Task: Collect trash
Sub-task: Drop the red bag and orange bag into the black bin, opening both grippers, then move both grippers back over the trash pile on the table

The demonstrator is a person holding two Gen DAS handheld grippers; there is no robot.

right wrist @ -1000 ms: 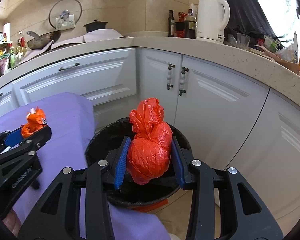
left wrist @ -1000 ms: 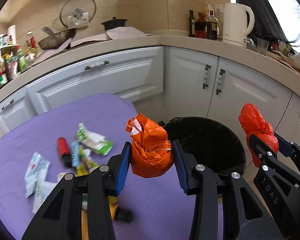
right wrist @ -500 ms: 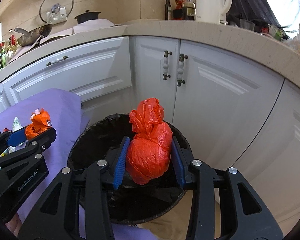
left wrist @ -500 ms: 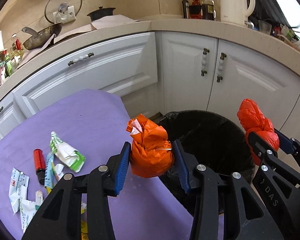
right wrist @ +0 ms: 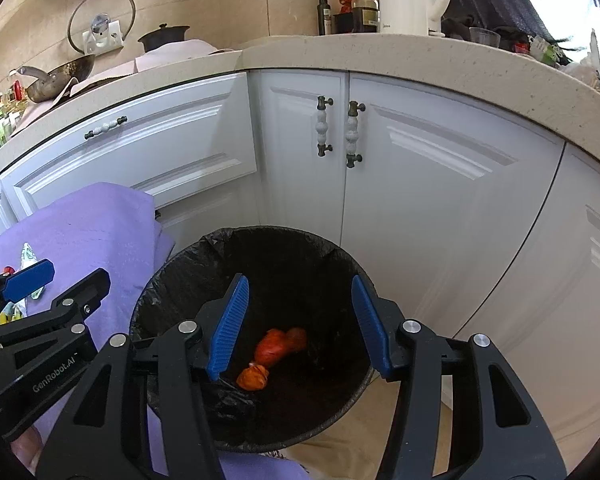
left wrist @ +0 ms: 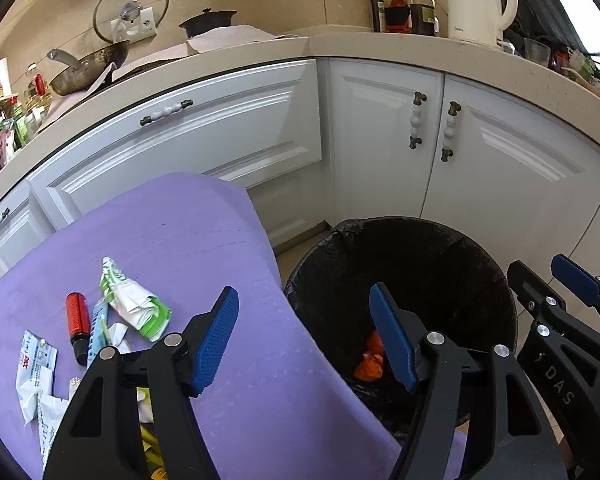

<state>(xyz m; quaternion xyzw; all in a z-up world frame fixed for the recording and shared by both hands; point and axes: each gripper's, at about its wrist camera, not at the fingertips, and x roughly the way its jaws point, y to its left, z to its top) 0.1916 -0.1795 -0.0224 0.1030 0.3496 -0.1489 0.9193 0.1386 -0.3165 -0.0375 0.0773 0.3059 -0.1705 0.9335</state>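
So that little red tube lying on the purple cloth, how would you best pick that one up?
Grip the red tube across its narrow red middle, coming straight down from above with the left gripper, fingers on its long left and right sides. It lies flat, pointing away from the camera, its dark cap nearest, and a blue wrapper crowds its right side.

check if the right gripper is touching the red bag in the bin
Apart. The right wrist view shows the right gripper open above the bin, while the red bag lies on the bottom, well below the fingers.
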